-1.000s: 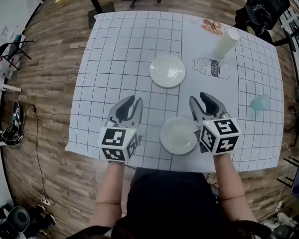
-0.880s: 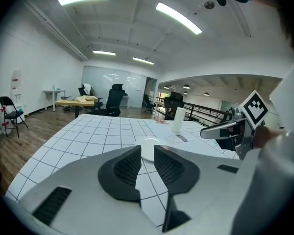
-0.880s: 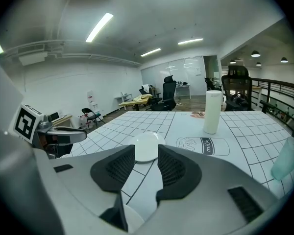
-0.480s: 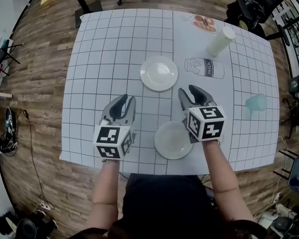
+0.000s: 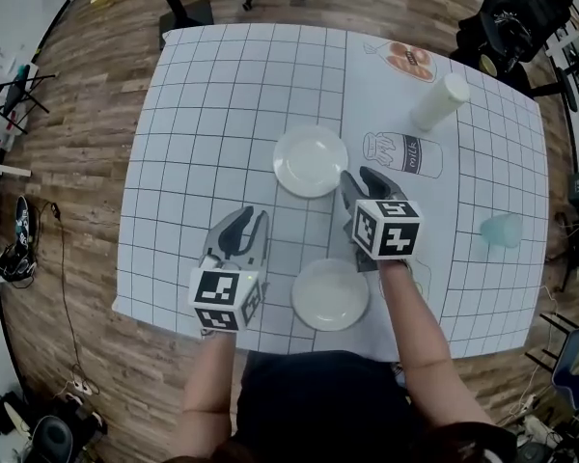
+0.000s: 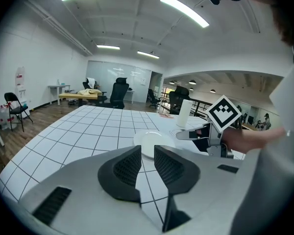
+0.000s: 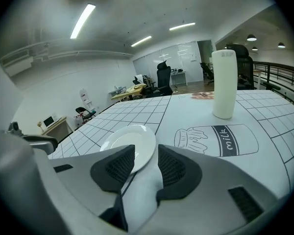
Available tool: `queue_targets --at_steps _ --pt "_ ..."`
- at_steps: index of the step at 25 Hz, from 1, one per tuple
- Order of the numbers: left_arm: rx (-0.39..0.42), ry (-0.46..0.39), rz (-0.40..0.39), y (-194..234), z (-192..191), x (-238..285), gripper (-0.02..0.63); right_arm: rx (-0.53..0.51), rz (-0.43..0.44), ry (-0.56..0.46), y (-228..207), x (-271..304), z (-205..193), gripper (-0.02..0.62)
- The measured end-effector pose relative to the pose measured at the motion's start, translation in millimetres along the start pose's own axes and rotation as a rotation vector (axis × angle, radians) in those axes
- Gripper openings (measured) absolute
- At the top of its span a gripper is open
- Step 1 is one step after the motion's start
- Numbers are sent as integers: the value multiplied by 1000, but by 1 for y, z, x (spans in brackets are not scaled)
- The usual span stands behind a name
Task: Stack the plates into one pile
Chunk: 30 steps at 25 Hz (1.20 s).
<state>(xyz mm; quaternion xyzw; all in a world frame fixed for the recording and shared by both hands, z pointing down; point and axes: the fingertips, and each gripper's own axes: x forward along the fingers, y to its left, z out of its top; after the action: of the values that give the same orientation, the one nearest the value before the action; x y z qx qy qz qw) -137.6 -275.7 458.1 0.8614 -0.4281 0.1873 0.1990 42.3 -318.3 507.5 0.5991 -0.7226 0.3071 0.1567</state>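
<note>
Two white plates lie on the grid-patterned tablecloth: a far plate near the middle and a near plate by the front edge. My right gripper is open, low over the cloth, its tips at the far plate's right front rim. In the right gripper view that plate's rim shows in the gap of the gripper, and the pads do not press on it. My left gripper is open and empty, left of the near plate. In the left gripper view the far plate lies ahead.
A tall white cup stands at the back right beside a printed milk bottle drawing. A pale blue cup sits near the right edge. Another printed picture is at the far edge. Wooden floor and office chairs surround the table.
My right gripper has moved forward and down, from beside the near plate up to the far plate's rim. The left gripper has stayed about where it was.
</note>
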Motion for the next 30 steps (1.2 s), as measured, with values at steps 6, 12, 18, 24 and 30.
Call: queue_targets --at_steps 6,12,18,24,30 --pt "-22 7 14 7 -4 10 98 5 -18 12 -5 28 3 150" --pt "-36 6 19 17 -5 21 98 -2 -48 38 -8 44 -1 158" --pt "-44 11 -2 19 -8 31 98 -39 -55 115 -6 54 -6 179" --pt "-53 6 -3 27 -9 36 98 -21 -81 165 -7 57 -7 186" --pt "-66 10 3 33 -11 40 98 -23 -102 164 -6 58 -8 152"
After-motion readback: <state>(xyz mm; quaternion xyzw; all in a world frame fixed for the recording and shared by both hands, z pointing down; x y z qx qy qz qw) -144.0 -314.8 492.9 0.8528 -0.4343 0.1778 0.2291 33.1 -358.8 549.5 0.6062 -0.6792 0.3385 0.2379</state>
